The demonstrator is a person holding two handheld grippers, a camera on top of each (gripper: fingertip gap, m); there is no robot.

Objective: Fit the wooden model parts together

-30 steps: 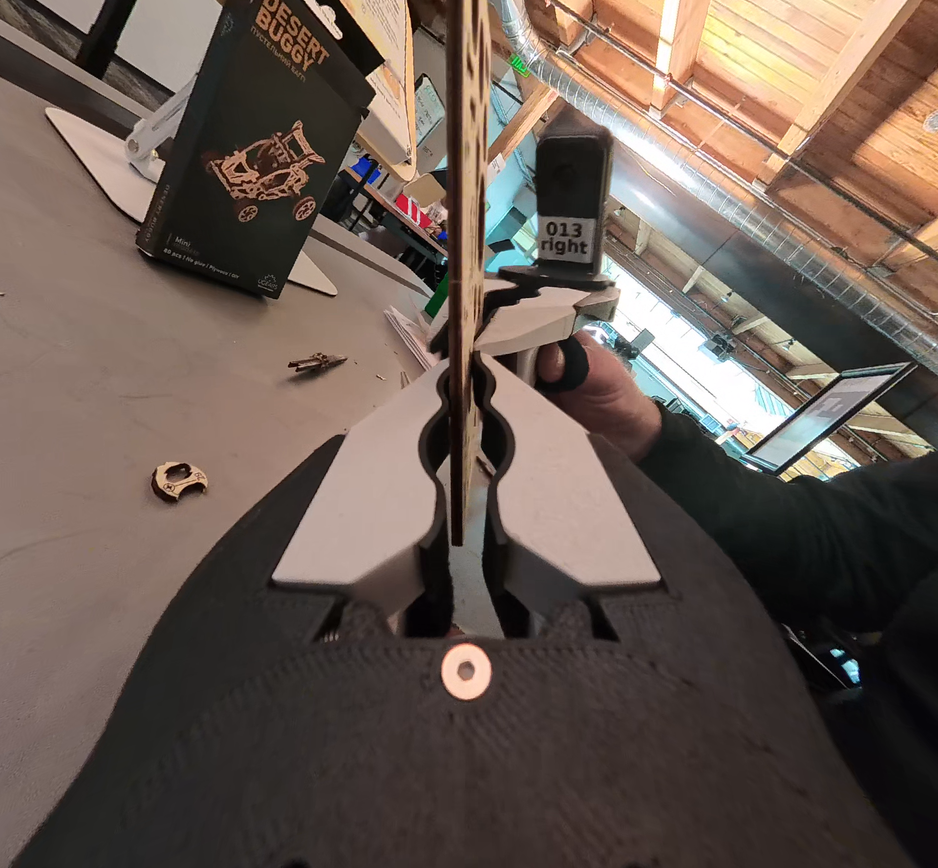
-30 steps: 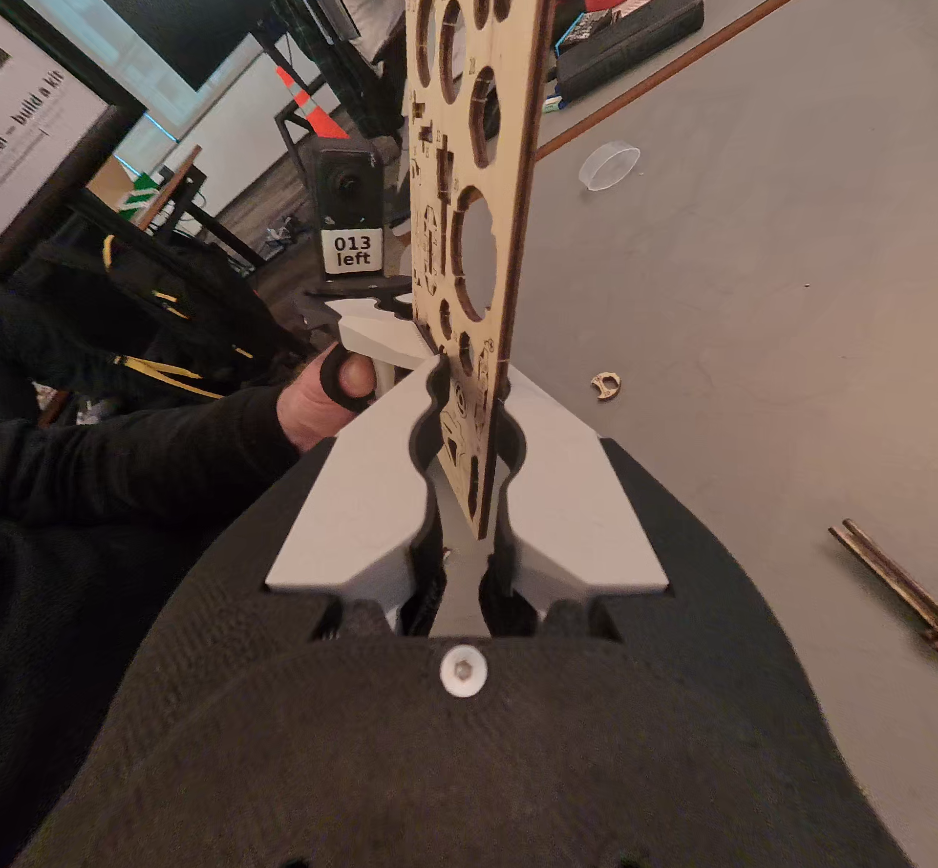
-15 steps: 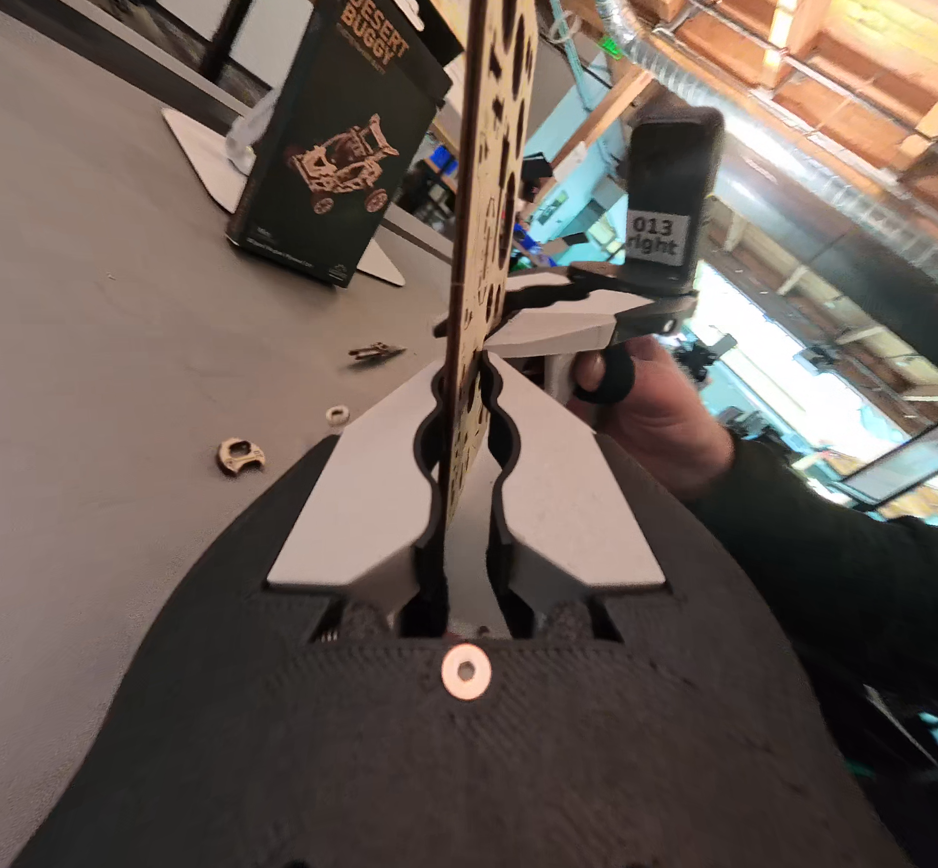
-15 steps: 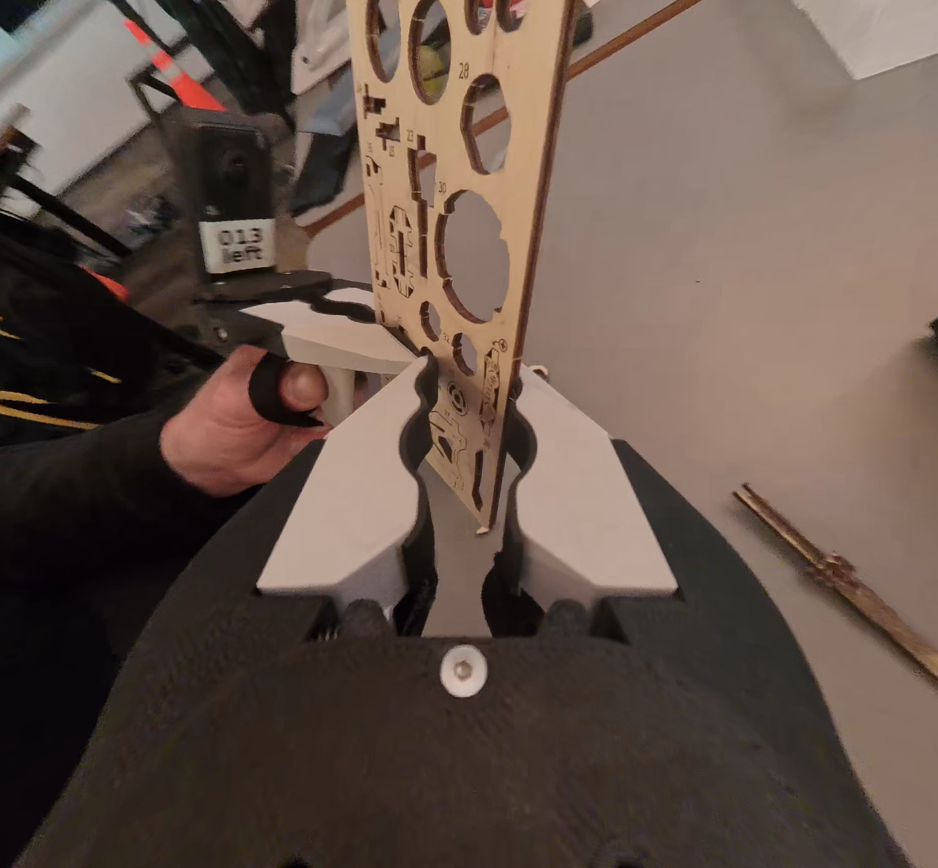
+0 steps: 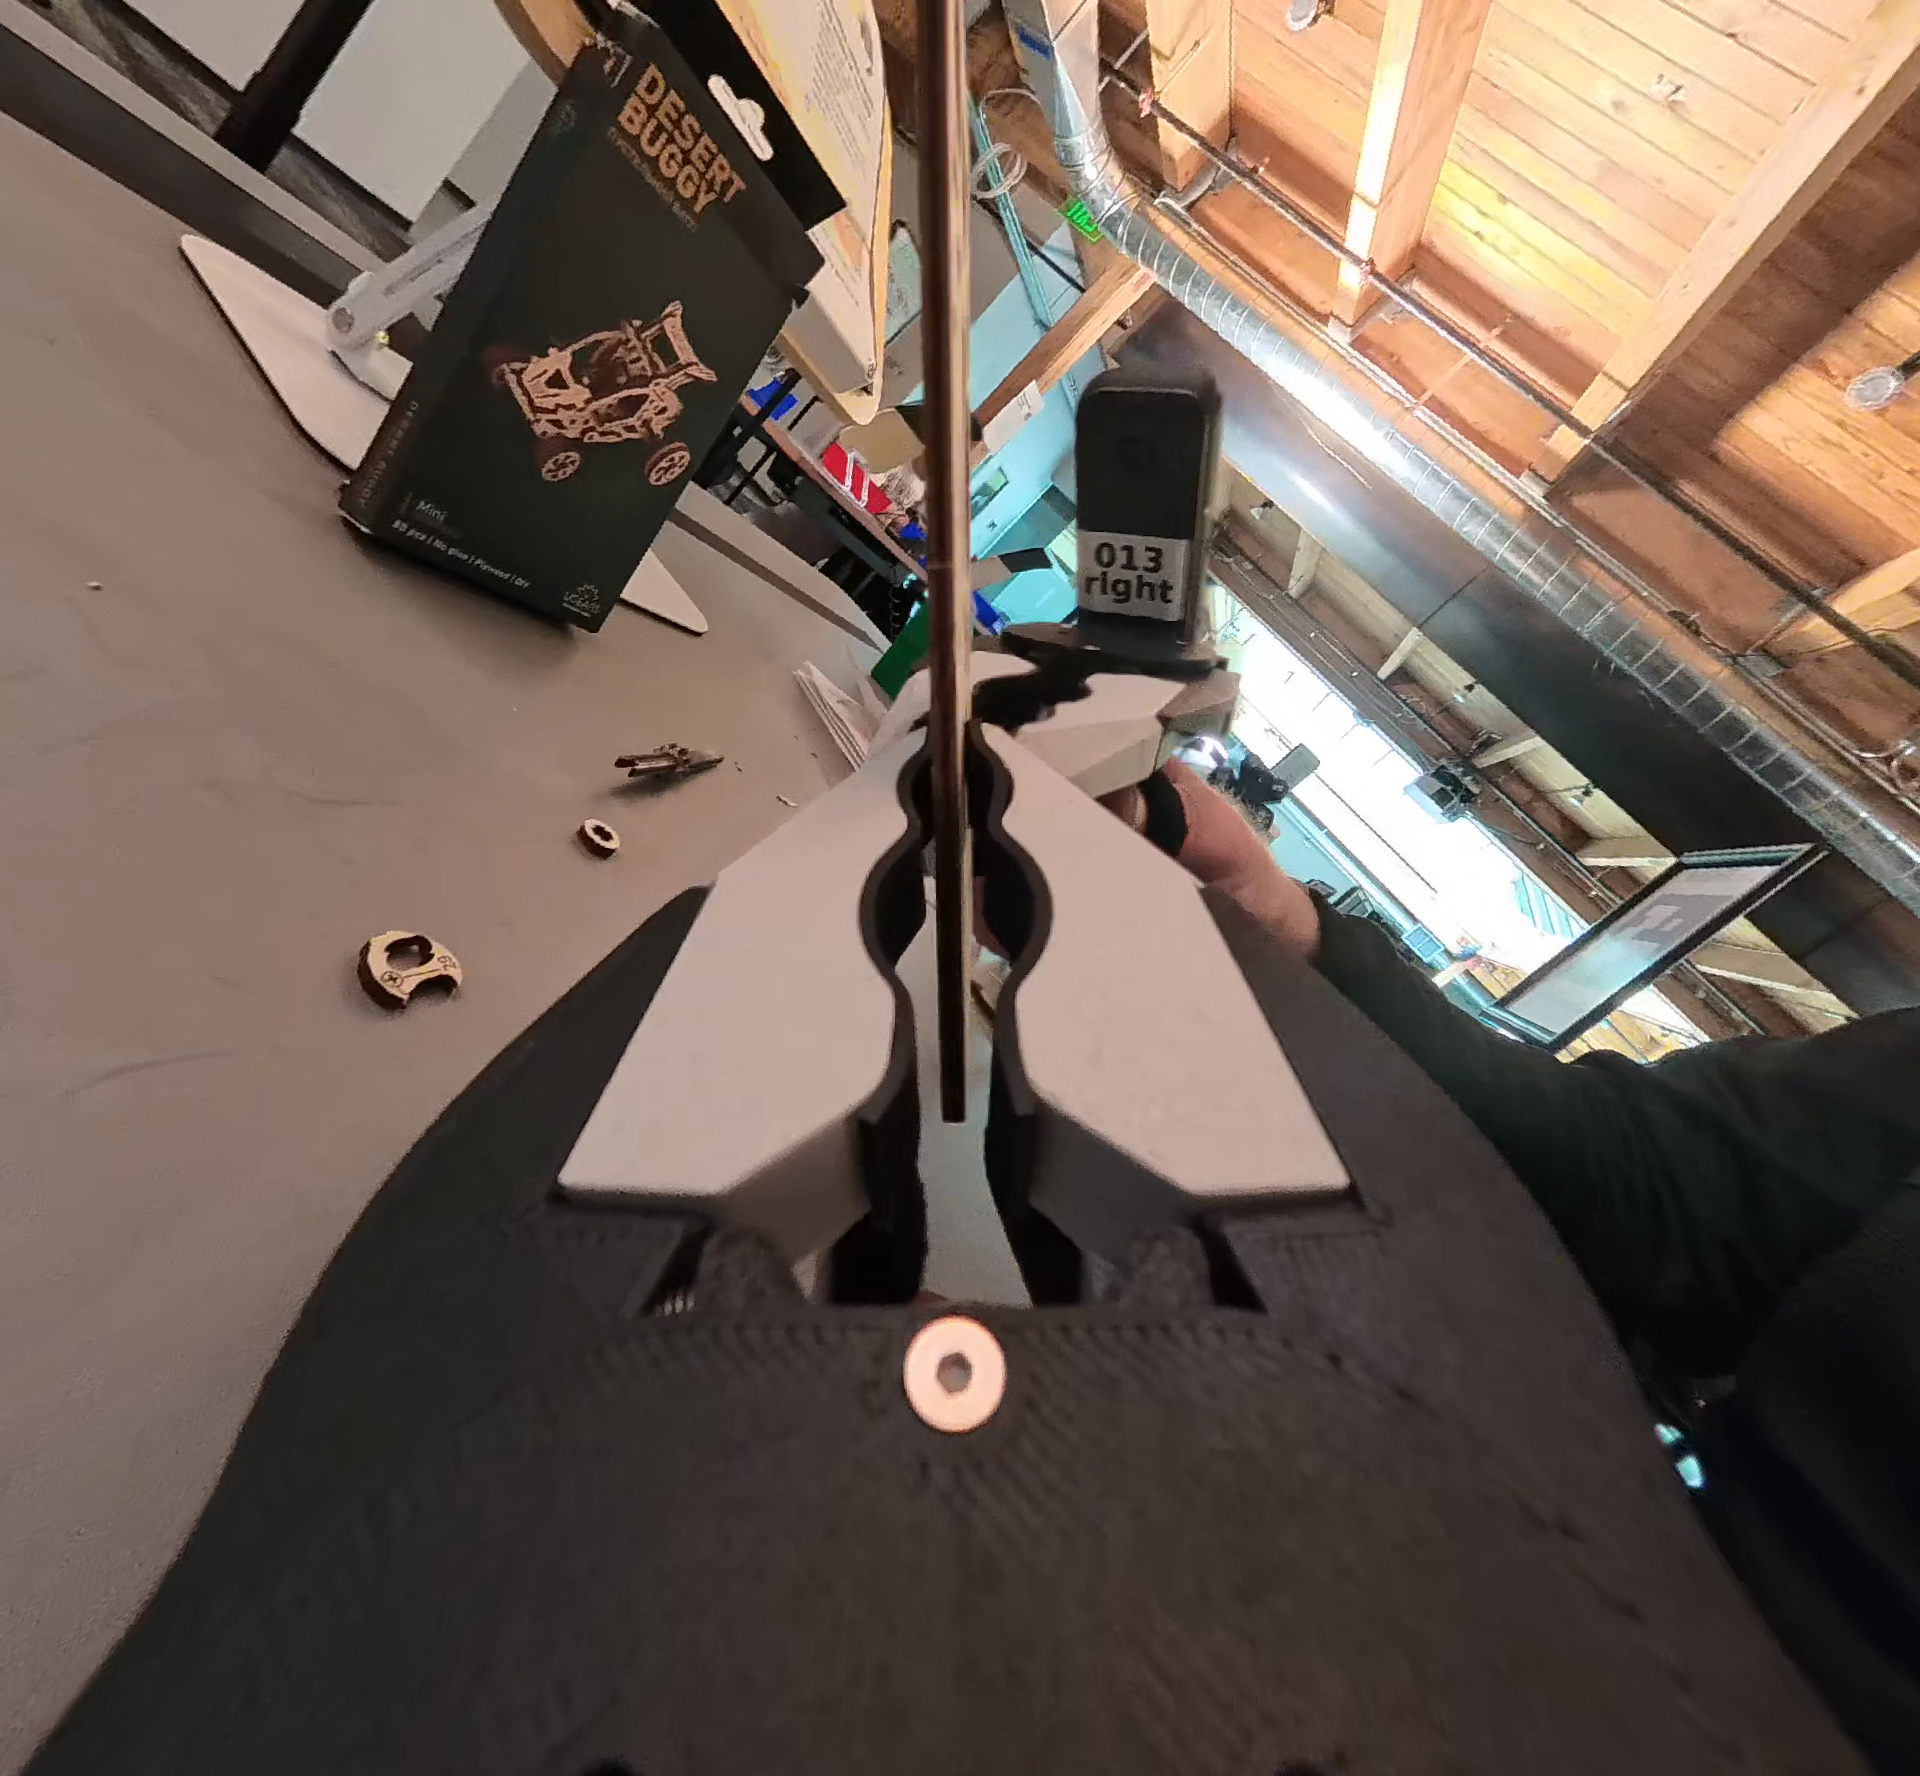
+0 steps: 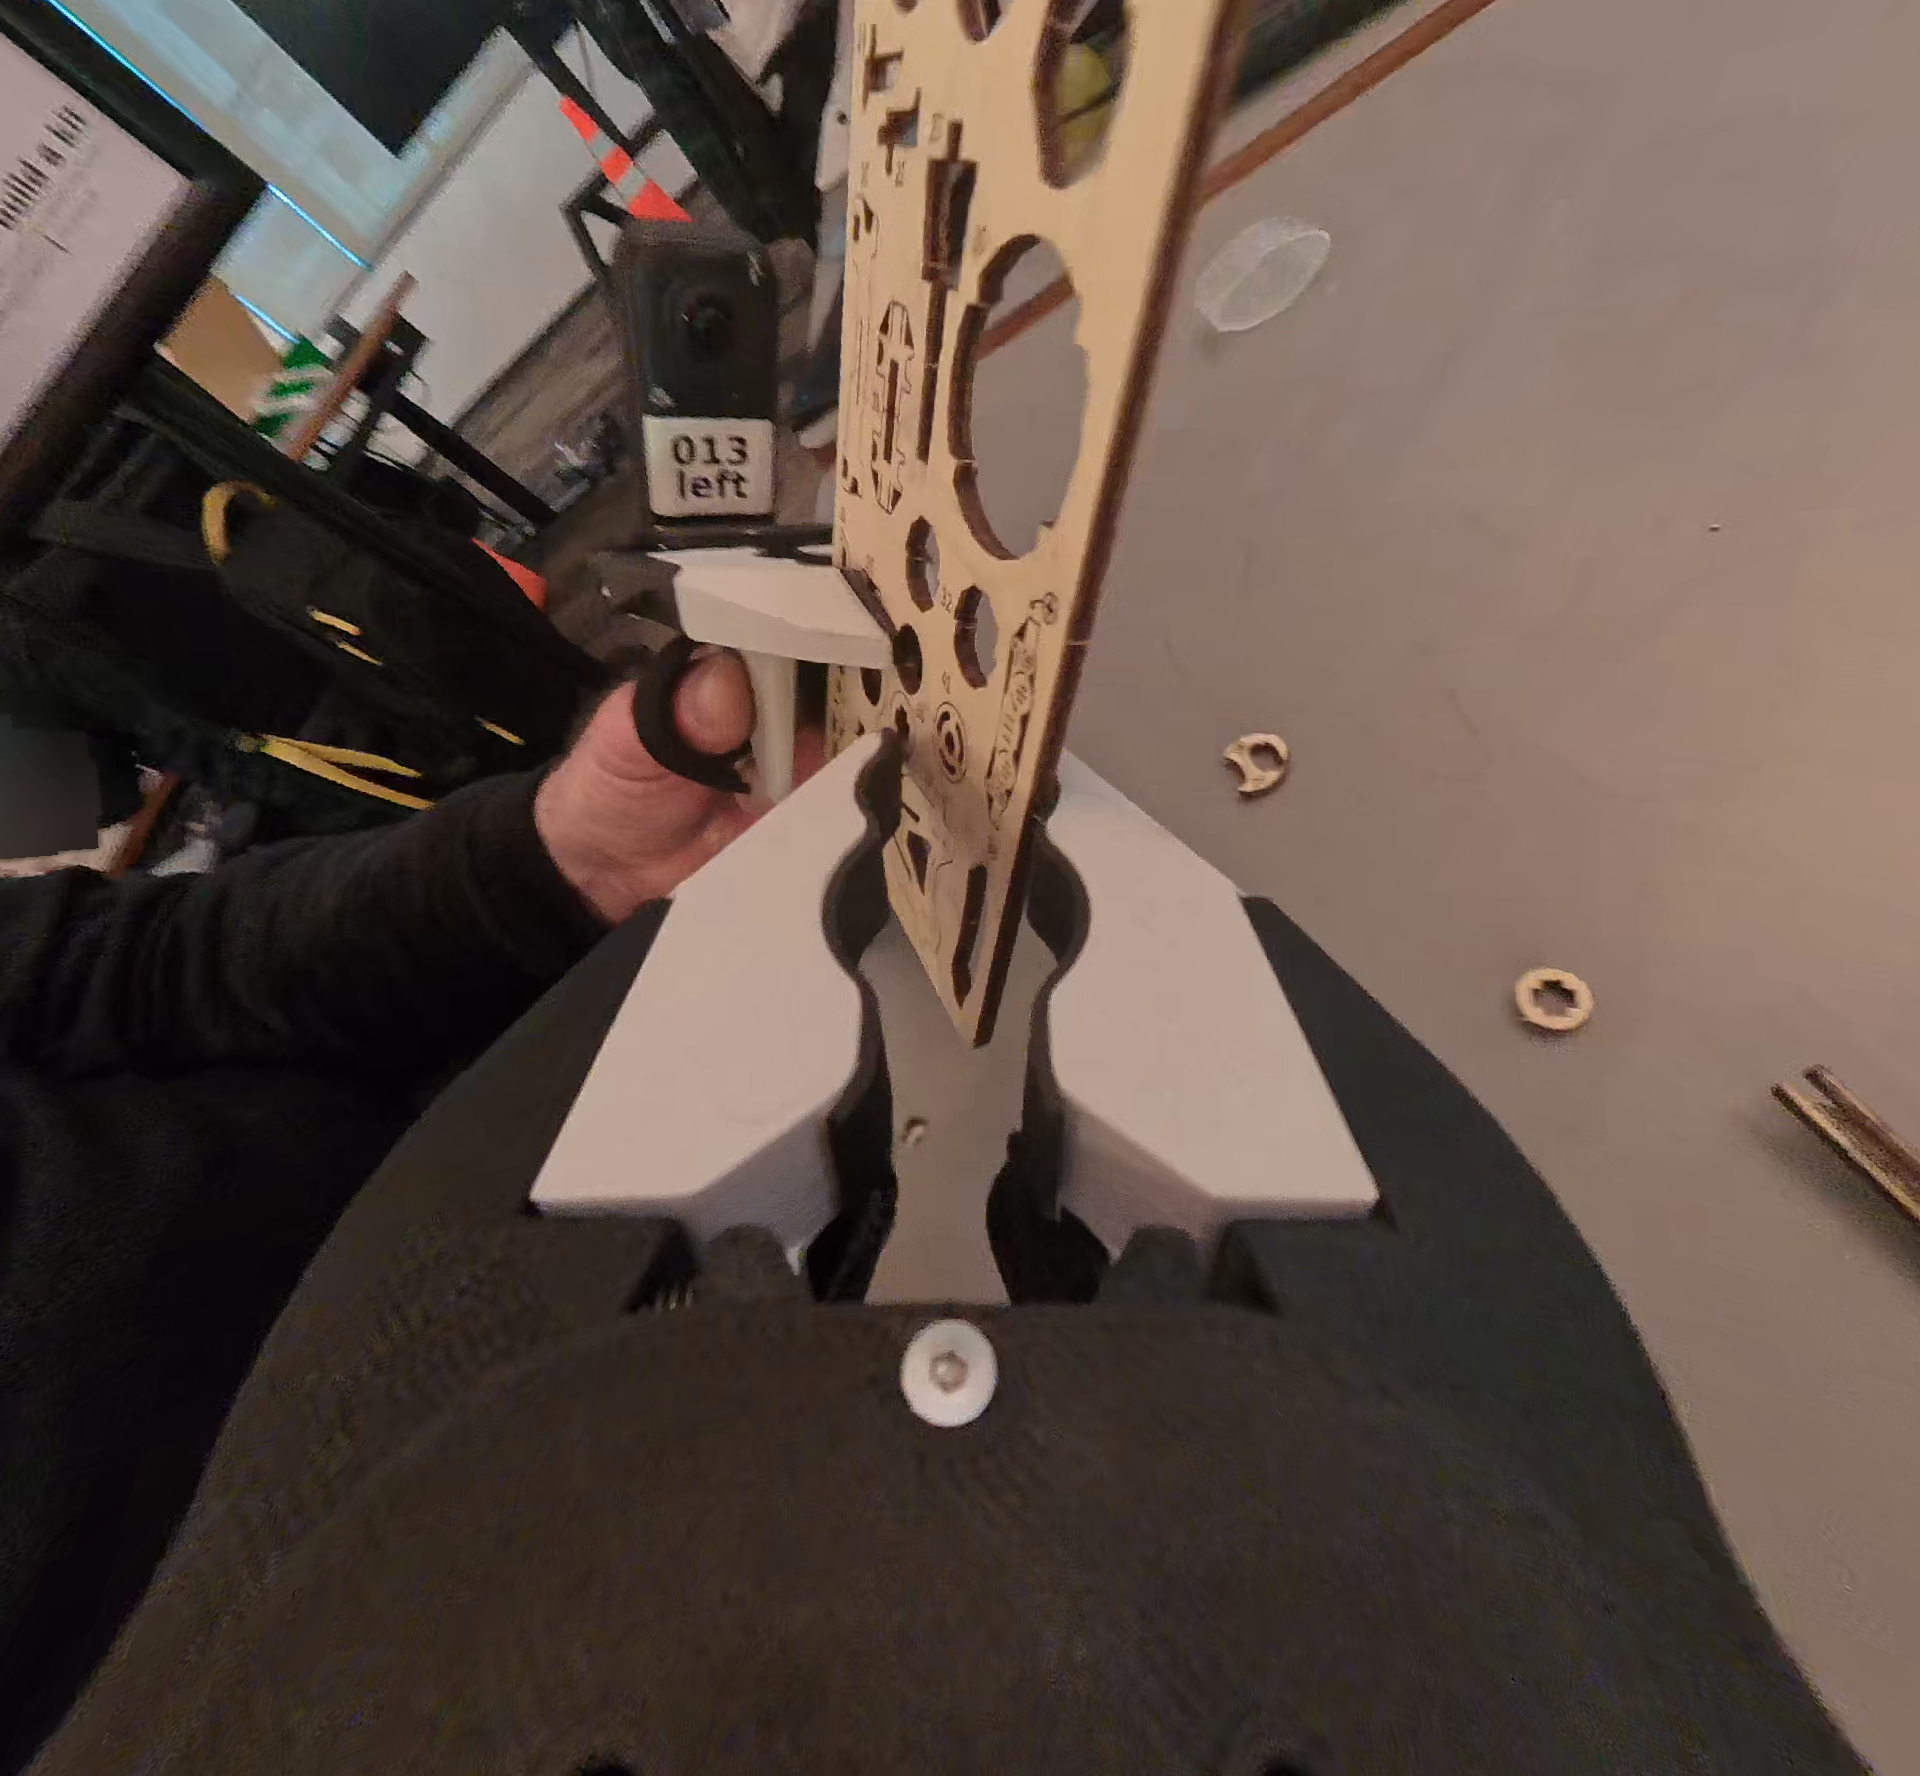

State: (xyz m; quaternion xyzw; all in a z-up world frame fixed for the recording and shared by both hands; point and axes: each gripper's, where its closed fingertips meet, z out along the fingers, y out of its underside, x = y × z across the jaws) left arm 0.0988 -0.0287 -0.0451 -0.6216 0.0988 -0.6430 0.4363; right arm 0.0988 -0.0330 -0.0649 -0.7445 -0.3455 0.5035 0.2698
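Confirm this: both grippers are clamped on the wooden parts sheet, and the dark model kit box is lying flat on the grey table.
Not quite. The dark model kit box is standing upright on the grey table, not lying flat; the left wrist view shows this. The rest holds: the left gripper and the right gripper are both clamped on the wooden parts sheet.

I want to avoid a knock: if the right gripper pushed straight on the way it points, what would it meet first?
Probably the left gripper, clamped on the same wooden sheet just ahead of the right gripper; depth is unclear.
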